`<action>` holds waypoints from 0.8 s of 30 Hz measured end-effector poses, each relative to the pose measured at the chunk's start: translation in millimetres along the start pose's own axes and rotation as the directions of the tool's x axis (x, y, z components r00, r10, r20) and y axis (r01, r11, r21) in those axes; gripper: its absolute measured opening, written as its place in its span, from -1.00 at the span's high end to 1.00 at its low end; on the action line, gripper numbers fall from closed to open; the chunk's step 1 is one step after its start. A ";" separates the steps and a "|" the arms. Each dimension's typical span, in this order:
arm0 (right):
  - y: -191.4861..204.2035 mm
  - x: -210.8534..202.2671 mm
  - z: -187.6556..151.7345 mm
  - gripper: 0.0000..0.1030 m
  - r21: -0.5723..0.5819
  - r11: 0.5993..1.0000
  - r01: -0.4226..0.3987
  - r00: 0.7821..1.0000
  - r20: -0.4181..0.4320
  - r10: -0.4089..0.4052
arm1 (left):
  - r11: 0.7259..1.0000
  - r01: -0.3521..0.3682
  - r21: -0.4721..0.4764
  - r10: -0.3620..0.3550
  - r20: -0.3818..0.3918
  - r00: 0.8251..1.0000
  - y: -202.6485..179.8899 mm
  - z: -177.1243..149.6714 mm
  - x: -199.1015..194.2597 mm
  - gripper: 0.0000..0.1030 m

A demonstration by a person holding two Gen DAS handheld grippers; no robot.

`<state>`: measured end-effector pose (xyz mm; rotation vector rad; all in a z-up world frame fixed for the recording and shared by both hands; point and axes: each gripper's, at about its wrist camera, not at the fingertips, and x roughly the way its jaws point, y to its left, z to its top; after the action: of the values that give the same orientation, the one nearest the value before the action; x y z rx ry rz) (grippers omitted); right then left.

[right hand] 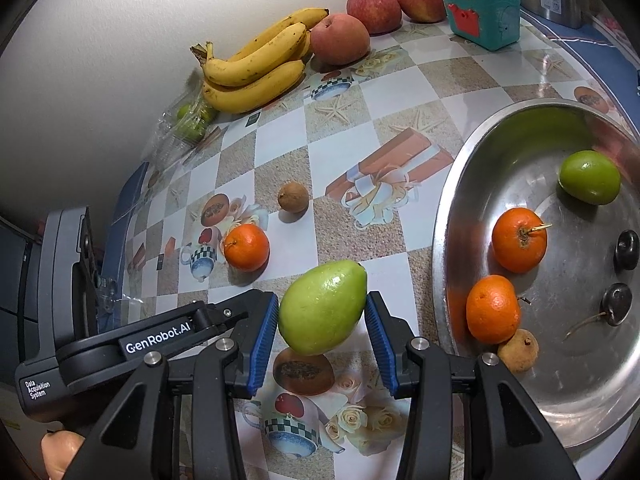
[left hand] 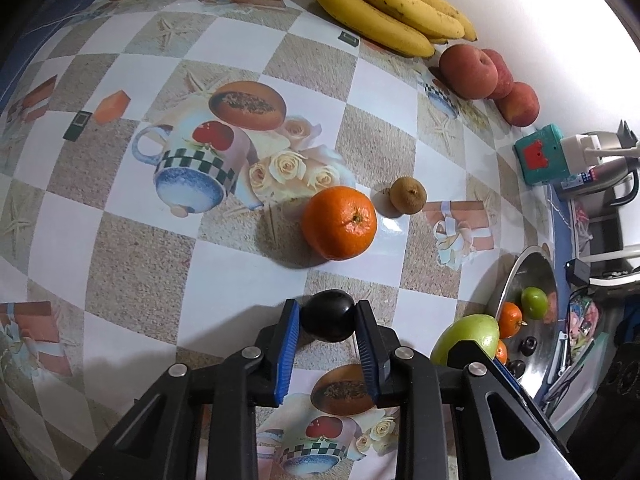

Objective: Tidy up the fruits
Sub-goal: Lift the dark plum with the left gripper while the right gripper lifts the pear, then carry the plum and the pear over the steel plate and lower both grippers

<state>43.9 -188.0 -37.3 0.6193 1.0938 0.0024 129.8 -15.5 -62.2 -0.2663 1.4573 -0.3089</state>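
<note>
My left gripper [left hand: 327, 318] is shut on a small dark plum [left hand: 328, 316], held just above the patterned table. An orange [left hand: 339, 223] and a small brown fruit [left hand: 408, 195] lie on the table ahead of it. My right gripper [right hand: 322, 314] is shut on a green mango [right hand: 323, 307], just left of the steel bowl [right hand: 452, 216]. The mango also shows in the left wrist view [left hand: 468, 336]. The bowl holds two oranges [right hand: 519, 239], a green lime [right hand: 589, 177], two dark cherries [right hand: 618, 304] and a brown fruit [right hand: 518, 350].
Bananas [right hand: 256, 68] and three red apples [right hand: 340, 38] lie along the wall at the back. A bag of green fruit [right hand: 192, 122] sits left of the bananas. A teal box [right hand: 480, 16] stands at the back right. The left gripper body [right hand: 80, 280] is at the left.
</note>
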 end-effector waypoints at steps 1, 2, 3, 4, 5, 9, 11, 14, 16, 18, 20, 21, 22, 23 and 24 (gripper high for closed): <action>0.2 -1.0 0.2 0.10 0.000 1.000 -0.003 1.000 0.002 0.003 | 1.000 0.002 -0.002 -0.002 0.003 1.000 0.1 0.3 -1.6 0.42; 0.1 -2.3 0.2 0.10 0.000 1.000 -0.005 1.000 0.005 0.005 | 1.000 0.006 -0.003 -0.006 0.008 1.000 1.0 -0.1 -4.8 0.42; 0.2 -4.0 0.4 0.10 0.000 1.000 -0.008 1.000 0.009 0.008 | 1.000 0.012 -0.003 -0.011 0.015 1.000 0.5 0.3 -7.6 0.42; -0.2 -6.2 0.9 0.10 0.002 1.000 -0.014 1.000 0.013 0.014 | 1.000 0.014 -0.002 -0.014 0.020 1.000 0.0 0.5 -10.0 0.42; -0.5 -9.2 1.5 0.10 0.004 1.000 -0.020 1.000 0.021 0.020 | 1.000 0.017 0.000 -0.017 0.027 0.999 -0.9 0.4 -13.2 0.42; -4.6 -22.6 4.5 0.10 0.015 1.000 -0.021 0.998 0.059 0.020 | 0.999 0.036 0.009 -0.036 0.047 0.998 -5.2 0.6 -24.1 0.42; -9.7 -31.9 6.8 0.10 0.026 1.000 -0.009 0.996 0.086 0.007 | 0.999 0.043 0.016 -0.044 0.058 0.997 -9.2 -0.6 -29.1 0.42; -19.8 -48.4 10.9 0.10 0.050 0.998 0.023 0.990 0.136 -0.030 | 0.998 0.050 0.037 -0.053 0.073 0.996 -19.0 -1.9 -34.3 0.42; -28.0 -56.6 13.2 0.10 0.072 0.997 0.036 0.986 0.158 -0.047 | 0.997 0.058 0.057 -0.063 0.079 0.995 -26.9 -4.5 -37.8 0.42; -38.1 -65.6 14.8 0.10 0.097 0.993 0.068 0.980 0.182 -0.085 | 0.994 0.068 0.084 -0.075 0.082 0.994 -37.0 -8.8 -40.0 0.42; -50.0 -73.0 15.8 0.10 0.130 0.987 0.097 0.973 0.196 -0.121 | 0.990 0.082 0.118 -0.092 0.081 0.992 -49.9 -14.5 -41.4 0.42; -55.1 -75.7 16.1 0.10 0.145 0.984 0.103 0.972 0.197 -0.131 | 0.987 0.086 0.136 -0.098 0.079 0.992 -56.9 -17.7 -41.8 0.42; -60.0 -78.0 16.2 0.10 0.159 0.982 0.106 0.970 0.200 -0.137 | 0.984 0.088 0.152 -0.101 0.077 0.992 -62.7 -20.6 -41.0 0.42; -66.3 -81.0 16.4 0.10 0.177 0.979 0.105 0.969 0.203 -0.140 | 0.980 0.092 0.174 -0.106 0.074 0.992 -69.7 -23.9 -40.4 0.42; -72.0 -83.8 16.0 0.10 0.194 0.975 0.106 0.968 0.204 -0.146 | 0.975 0.098 0.201 -0.114 0.068 0.991 -78.9 -27.8 -39.1 0.42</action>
<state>-4.0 -280.4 3.2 0.6952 0.9245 -0.2731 95.2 -74.5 -0.1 -0.1938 1.3262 -0.5208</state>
